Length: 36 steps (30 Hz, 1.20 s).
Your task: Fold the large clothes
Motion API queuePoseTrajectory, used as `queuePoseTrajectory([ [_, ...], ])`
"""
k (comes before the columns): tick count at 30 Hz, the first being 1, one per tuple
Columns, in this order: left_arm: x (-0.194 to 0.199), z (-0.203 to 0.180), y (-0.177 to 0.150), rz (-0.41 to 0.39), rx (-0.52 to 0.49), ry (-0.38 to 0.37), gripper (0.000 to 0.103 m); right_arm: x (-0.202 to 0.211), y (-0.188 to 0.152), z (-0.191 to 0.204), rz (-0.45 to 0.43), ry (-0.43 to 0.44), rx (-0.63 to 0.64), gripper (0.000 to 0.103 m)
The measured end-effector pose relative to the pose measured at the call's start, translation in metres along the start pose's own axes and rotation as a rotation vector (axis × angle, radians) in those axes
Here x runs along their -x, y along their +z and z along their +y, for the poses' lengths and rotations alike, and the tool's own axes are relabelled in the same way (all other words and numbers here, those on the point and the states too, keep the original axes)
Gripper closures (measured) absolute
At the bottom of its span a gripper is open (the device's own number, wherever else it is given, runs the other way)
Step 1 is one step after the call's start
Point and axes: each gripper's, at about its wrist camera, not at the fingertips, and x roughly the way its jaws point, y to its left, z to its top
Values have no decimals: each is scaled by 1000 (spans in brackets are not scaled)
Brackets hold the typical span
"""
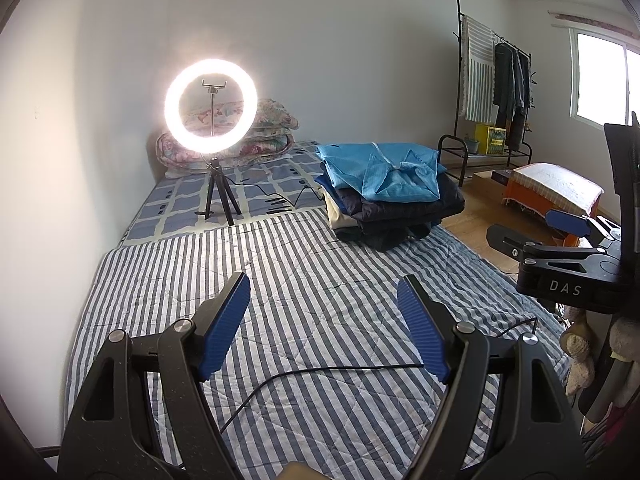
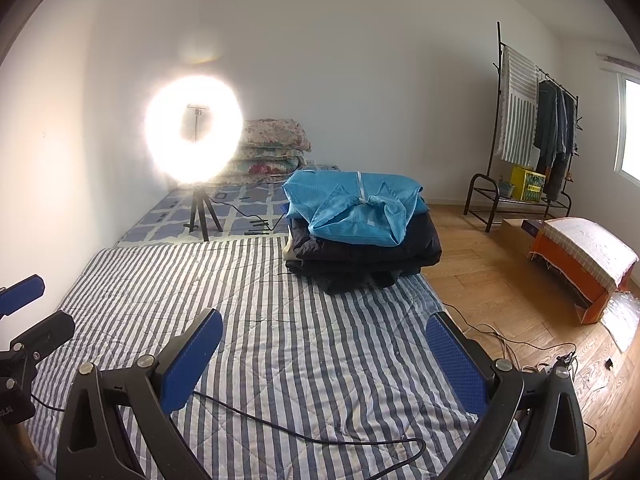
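Observation:
A stack of folded clothes (image 1: 390, 200) sits on the far right part of the striped quilt (image 1: 280, 280), with a light blue garment (image 2: 356, 208) on top and dark ones beneath. My left gripper (image 1: 324, 300) hovers over the bare quilt, well short of the stack, open with nothing between its blue pads. My right gripper (image 2: 324, 344) also hangs open and empty over the quilt, the stack ahead of it. In the left wrist view the right gripper (image 1: 560, 232) shows at the right edge. The left gripper's finger (image 2: 20, 292) shows at the right wrist view's left edge.
A lit ring light (image 1: 211, 105) on a tripod stands on the bed beyond the quilt, with floral pillows (image 1: 264, 136) behind. A black cable (image 2: 300, 432) lies across the near quilt. A clothes rack (image 2: 536, 136), orange stool (image 2: 584, 264) and wooden floor (image 2: 500, 300) are to the right.

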Motion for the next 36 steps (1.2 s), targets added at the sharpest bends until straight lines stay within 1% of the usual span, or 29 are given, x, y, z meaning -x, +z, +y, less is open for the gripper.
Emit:
queuePoseTrajectory([
  [8,3,-2,2,-9,-7,7,24,-3,-2,-1,6,1,6,0],
  [11,7,-6,4,-30,-27,62,24,-3,-2,-2,5,2,5,0],
  [13,8,-10,6,-33,-51,70,24,-3,-2,-2,5,4,6,0],
  [16,9,-12,6,-44,-53,80,24,-3,-2,-2,5,3,14,0],
  [22,10,-9,5,-25,-22,44,23,-3,-1,-2,2,3,17,0],
  [26,11,-11,5,-29,-36,62,23,-3,-1,-2,2,3,17,0],
  [36,13,-15,1,-29,-47,59,23,-2,-2,-3,3,3,20,0],
])
